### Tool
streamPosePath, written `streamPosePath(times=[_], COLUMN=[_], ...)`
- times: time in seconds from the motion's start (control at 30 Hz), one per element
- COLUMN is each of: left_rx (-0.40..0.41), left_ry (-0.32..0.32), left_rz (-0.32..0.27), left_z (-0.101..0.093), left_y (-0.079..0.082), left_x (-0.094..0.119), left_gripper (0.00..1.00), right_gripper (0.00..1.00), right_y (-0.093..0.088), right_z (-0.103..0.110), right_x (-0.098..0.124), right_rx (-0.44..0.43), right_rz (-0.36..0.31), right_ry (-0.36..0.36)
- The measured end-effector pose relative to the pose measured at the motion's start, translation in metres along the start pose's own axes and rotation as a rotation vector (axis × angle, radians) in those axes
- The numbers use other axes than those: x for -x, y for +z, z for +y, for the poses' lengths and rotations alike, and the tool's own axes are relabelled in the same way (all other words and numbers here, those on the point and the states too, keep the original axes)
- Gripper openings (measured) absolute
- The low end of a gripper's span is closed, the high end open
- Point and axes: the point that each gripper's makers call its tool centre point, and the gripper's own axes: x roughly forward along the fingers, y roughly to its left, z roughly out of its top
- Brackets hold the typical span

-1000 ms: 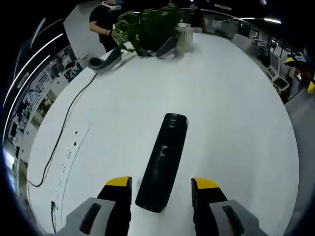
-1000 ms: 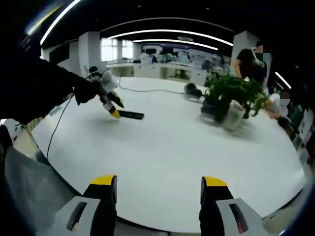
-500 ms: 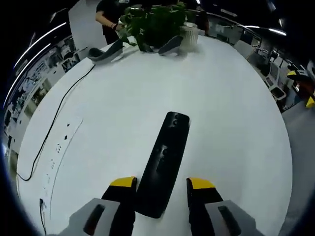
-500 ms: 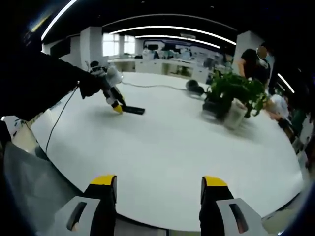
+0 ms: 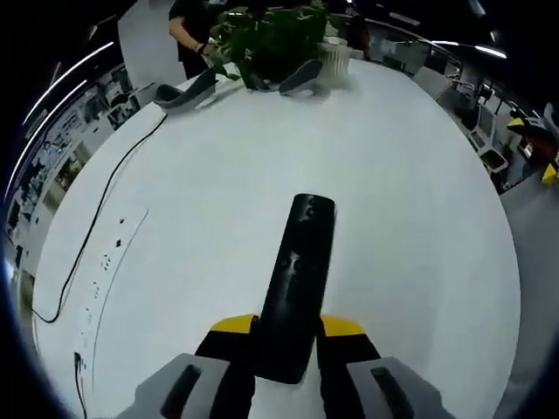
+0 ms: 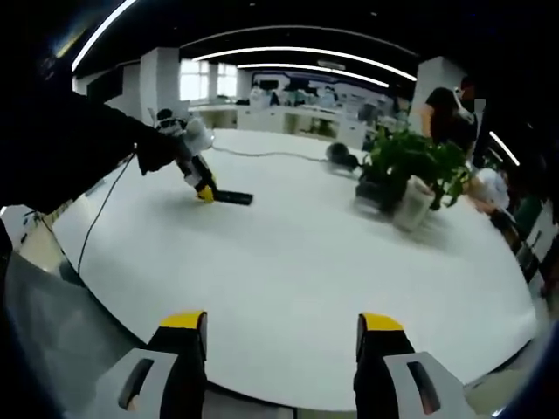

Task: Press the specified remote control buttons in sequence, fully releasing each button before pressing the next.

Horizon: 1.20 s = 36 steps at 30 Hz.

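With the left tool [image 5: 288, 327] clamped on the remote control's [image 5: 299, 279] near end, steady it flat on the surface [image 5: 410, 227] before the open, empty right tool [image 6: 281, 325] presses.

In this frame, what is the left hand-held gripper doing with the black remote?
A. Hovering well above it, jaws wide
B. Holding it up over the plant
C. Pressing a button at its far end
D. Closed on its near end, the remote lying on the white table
D: in the left gripper view the left hand-held gripper has its yellow-tipped jaws against both sides of the remote's near end on the white table.
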Motion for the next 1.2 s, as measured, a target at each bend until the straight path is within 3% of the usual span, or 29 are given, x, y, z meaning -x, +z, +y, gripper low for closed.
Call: streamPosePath(times=[0.2, 0.67, 0.97, 1.2], left_rx=[-0.086, -0.078, -0.15, -0.134], left_ry=[0.062, 0.016, 0.043, 0.052], left_rz=[0.006, 0.052, 0.11, 0.12], left_z=[-0.003, -0.033, -0.05, -0.063], left_y=[0.001, -0.006, -0.011, -0.018], left_x=[0.002, -0.002, 0.003, 0.007], left_gripper=[0.24, 0.23, 0.23, 0.23], right_gripper=[0.68, 0.67, 0.67, 0.67], right_y=[0.001, 0.006, 0.007, 0.008], right_z=[0.0, 0.004, 0.004, 0.005], right_x=[0.001, 0.002, 0.002, 0.004], right_rx=[0.003, 0.009, 0.003, 0.007], right_rz=[-0.006, -0.032, -0.033, -0.047], right_ry=[-0.003, 0.01, 0.017, 0.02])
